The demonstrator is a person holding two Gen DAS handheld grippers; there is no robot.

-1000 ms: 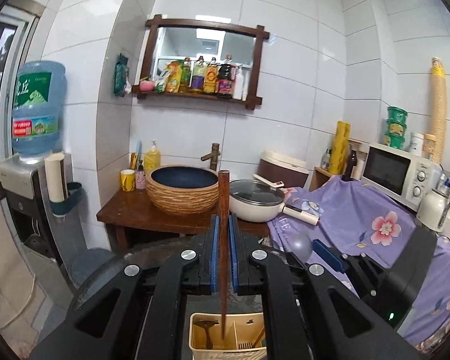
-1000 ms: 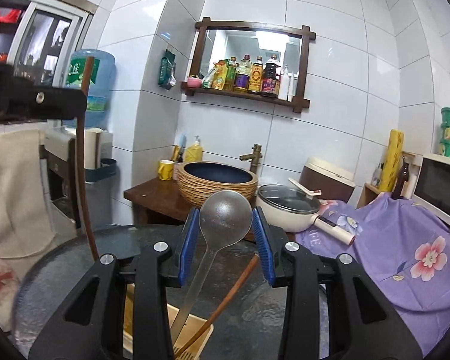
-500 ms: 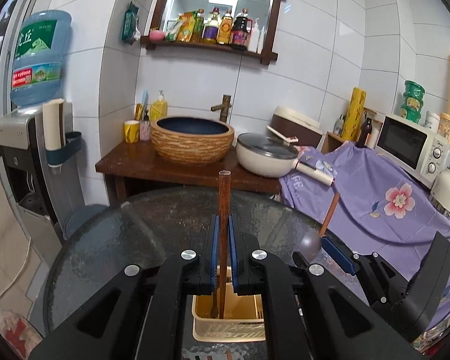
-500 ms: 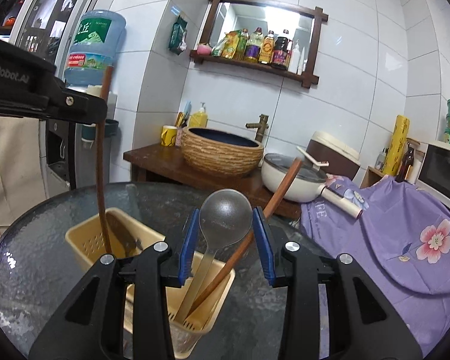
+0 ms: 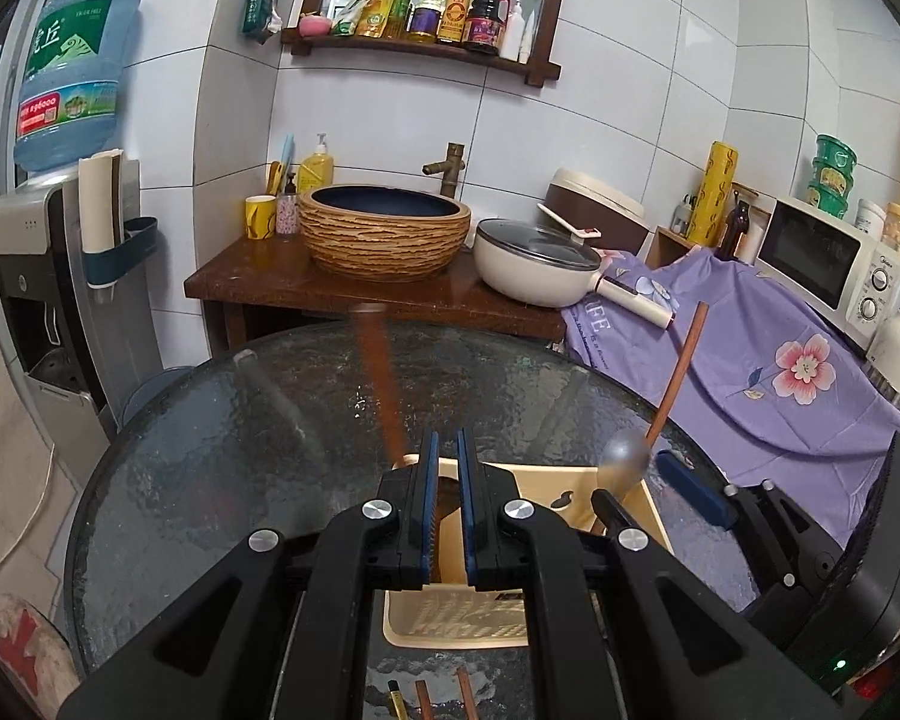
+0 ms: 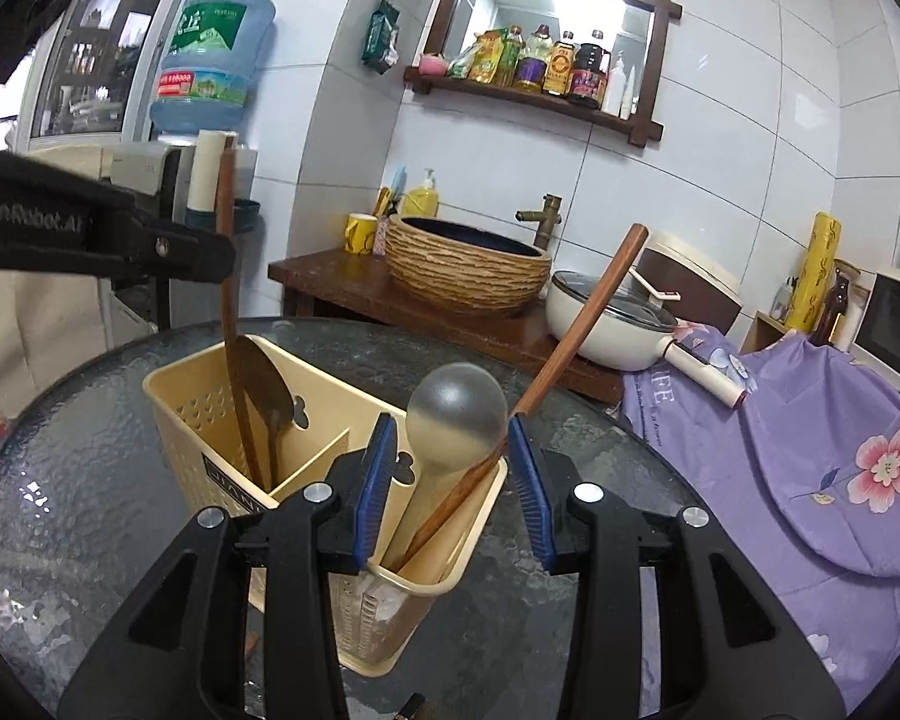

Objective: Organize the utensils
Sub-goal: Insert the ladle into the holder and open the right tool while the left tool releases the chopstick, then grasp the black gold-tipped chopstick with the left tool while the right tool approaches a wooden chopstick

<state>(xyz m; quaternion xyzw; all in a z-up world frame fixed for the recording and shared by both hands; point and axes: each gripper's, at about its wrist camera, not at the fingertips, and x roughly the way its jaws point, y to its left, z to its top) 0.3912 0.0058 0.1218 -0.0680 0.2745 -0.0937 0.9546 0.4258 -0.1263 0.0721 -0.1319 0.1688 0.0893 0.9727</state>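
A beige two-compartment utensil holder (image 6: 198, 414) (image 5: 450, 624) stands on the round dark glass table (image 6: 78, 480). In the right wrist view, a translucent grey spoon (image 6: 456, 408) stands bowl-up in its near compartment, beside a long wooden handle (image 6: 594, 300) that leans right. My right gripper (image 6: 453, 474) straddles the spoon's bowl; its jaws are opening and the pads are off it. In the far compartment stands a brown wooden handle (image 6: 229, 228) next to a dark spoon (image 6: 264, 384). That blurred handle (image 5: 378, 384) tilts left ahead of my left gripper (image 5: 444, 468), whose jaws are nearly together with nothing visible between the pads.
Ends of several thin sticks (image 5: 444, 702) lie on the glass under the left gripper. Behind the table are a wooden counter with a woven basin (image 5: 384, 234) and a white pan (image 5: 534, 264), a purple floral cloth (image 5: 750, 372) at right and a water dispenser (image 5: 42, 276) at left.
Both grippers have come down to the holder. The wooden handle is no longer between the left pads and now tips left. The right jaws have widened off the grey spoon, which stands in the holder.
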